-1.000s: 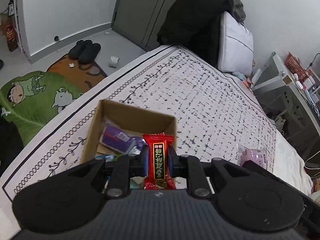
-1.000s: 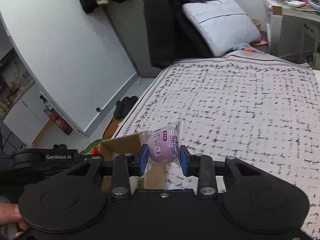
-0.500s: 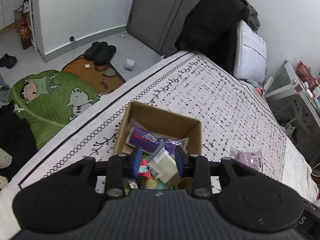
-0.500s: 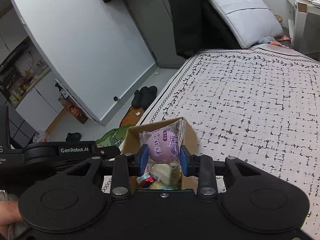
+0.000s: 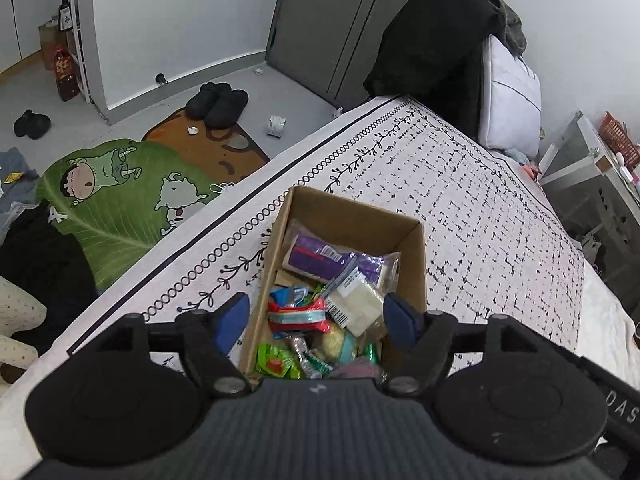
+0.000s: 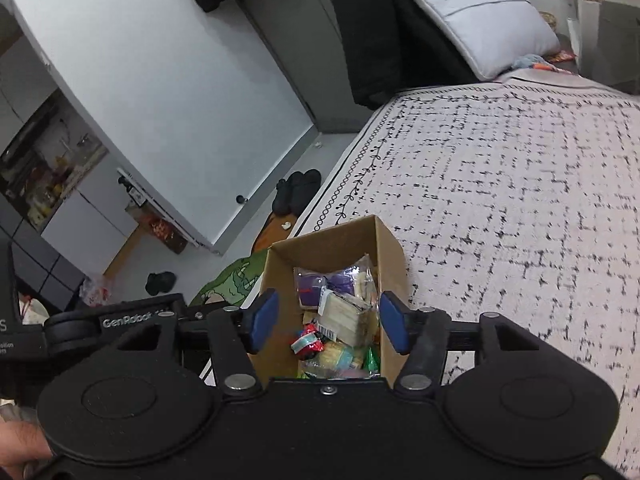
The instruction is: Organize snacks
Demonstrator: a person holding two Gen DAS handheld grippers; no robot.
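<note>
Both grippers are being held over the open brown cardboard box [image 5: 352,216] standing on the bed with the white black-flecked cover [image 5: 500,216]. The left gripper [image 5: 316,318] is being held with its blue-padded fingers [image 5: 232,314] spread wide and nothing between them; the right gripper [image 6: 328,322] is likewise being held wide apart and empty.

Between and just ahead of the left fingers, the mixed snack packets [image 5: 320,320] are lying loose inside the box: a purple foil pack [image 5: 316,256] at the far end, a pale wrapped block with a barcode label [image 5: 356,304] beside the right-hand finger, a red and light-blue wrapper [image 5: 298,316] in the middle, and a green packet [image 5: 276,364] nearest the fingers. In the right wrist view the same pile [image 6: 336,320] is sitting between the fingers, inside the box walls.

No snack is being seen on the bed cover outside the box, so the gathering is being judged as nearly finished.

These packets are being judged light, soft and crinkly, with slick film likely to slip; any further pick is best being taken across the narrow body or at a sealed end, with gentle pressure so that brittle contents are not being crushed.
</note>
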